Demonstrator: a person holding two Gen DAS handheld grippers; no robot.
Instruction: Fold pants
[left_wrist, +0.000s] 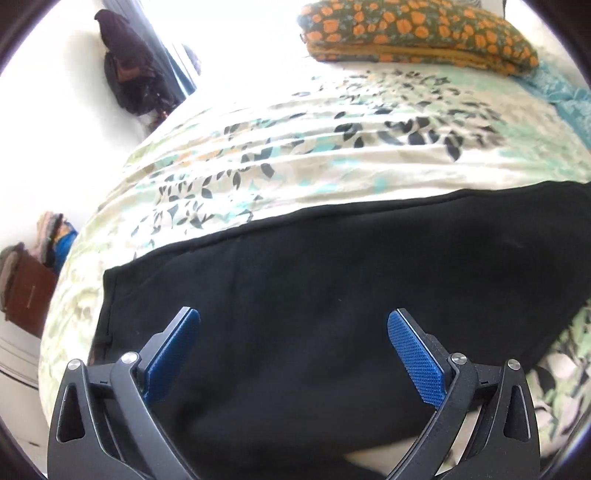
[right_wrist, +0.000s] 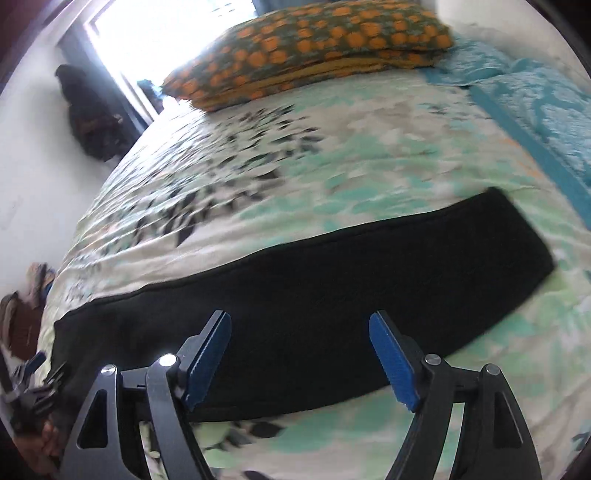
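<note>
While the black pants lie flat on the bedspread, each hand-held gripper, left and right, wide apart, empty.

Left tongs spread wide, blue pads apart, nothing between them, hovering over black pants. Pants lie flat across bed with leaf-print sheet. Orange-flowered pillow at far end. Dark bag against white wall, left.
</note>
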